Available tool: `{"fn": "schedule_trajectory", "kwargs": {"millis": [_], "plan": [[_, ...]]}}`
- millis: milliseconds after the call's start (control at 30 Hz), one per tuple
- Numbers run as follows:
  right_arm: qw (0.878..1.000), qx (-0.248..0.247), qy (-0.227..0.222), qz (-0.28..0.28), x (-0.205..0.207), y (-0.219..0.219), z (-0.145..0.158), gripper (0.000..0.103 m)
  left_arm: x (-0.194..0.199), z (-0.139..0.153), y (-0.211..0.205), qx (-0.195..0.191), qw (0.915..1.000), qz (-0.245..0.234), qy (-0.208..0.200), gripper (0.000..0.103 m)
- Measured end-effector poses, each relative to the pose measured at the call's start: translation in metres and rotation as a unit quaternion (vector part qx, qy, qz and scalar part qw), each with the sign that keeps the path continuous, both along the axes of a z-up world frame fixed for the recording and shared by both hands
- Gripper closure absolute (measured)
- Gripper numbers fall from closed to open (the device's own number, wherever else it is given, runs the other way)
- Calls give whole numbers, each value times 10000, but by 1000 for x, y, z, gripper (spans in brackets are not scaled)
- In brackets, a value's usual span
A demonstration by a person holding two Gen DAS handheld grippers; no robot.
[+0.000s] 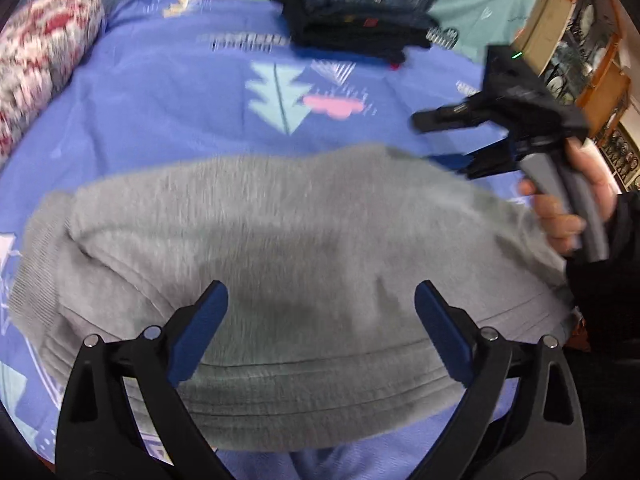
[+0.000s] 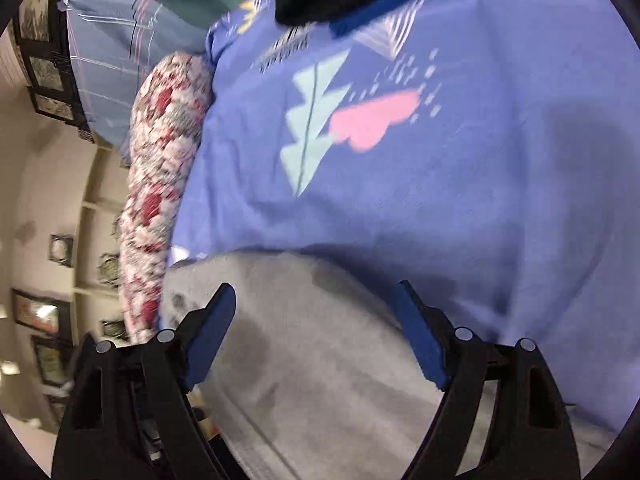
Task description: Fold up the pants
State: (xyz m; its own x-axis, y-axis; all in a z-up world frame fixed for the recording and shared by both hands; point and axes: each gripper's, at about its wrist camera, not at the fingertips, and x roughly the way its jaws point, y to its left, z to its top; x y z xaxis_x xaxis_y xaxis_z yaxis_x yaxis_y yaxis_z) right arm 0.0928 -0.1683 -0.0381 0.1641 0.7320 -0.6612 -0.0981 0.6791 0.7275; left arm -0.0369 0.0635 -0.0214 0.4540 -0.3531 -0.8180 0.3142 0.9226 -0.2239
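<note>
Already folded into a thick bundle, gray pants (image 1: 280, 280) lay lengthwise left to right across lower frame on the bed (image 1: 160, 100), directly under left tool (image 1: 320, 300), spread wide, empty; right tool (image 1: 444, 140) at right end, likewise wide, empty.

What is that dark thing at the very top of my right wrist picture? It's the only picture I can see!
Observer: A stack of folded clothes. The left wrist view shows blue jeans lying on top of black garments.
Operator: Are the gray pants folded up?
Observer: Yes. In the left wrist view the gray pants lie as one folded bundle, with several layers showing along the near edge.
Operator: Where is the other gripper?
Observer: The left gripper is over the near part of that bundle, with its jaws open and nothing between them.
</note>
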Motion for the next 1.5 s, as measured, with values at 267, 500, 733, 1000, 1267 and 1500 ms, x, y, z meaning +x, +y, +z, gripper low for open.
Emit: {"fn": "schedule_trajectory", "kwargs": {"millis": [267,500,733,1000,1267,1500], "plan": [[9912,868,345,937,-58,14,7,19,-2,-21,10,-45,9999,-113,-113,5],[9970,446,347,521,-37,7,-5,19,-6,-22,10,-26,9998,-133,-147,4],[9913,315,1021,773,-7,23,-30,15,-4,-22,10,-54,9998,-138,-147,4],[9839,1313,867,848,27,59,-31,21,-9,-21,8,-7,9997,-109,-195,4],[9962,775,317,236,40,30,-34,96,-15,-19,25,-360,9990,-246,-61,4],[9949,-689,-682,-281,50,0,8,87,-23,-19,25,-179,9993,-320,-119,4]]}}
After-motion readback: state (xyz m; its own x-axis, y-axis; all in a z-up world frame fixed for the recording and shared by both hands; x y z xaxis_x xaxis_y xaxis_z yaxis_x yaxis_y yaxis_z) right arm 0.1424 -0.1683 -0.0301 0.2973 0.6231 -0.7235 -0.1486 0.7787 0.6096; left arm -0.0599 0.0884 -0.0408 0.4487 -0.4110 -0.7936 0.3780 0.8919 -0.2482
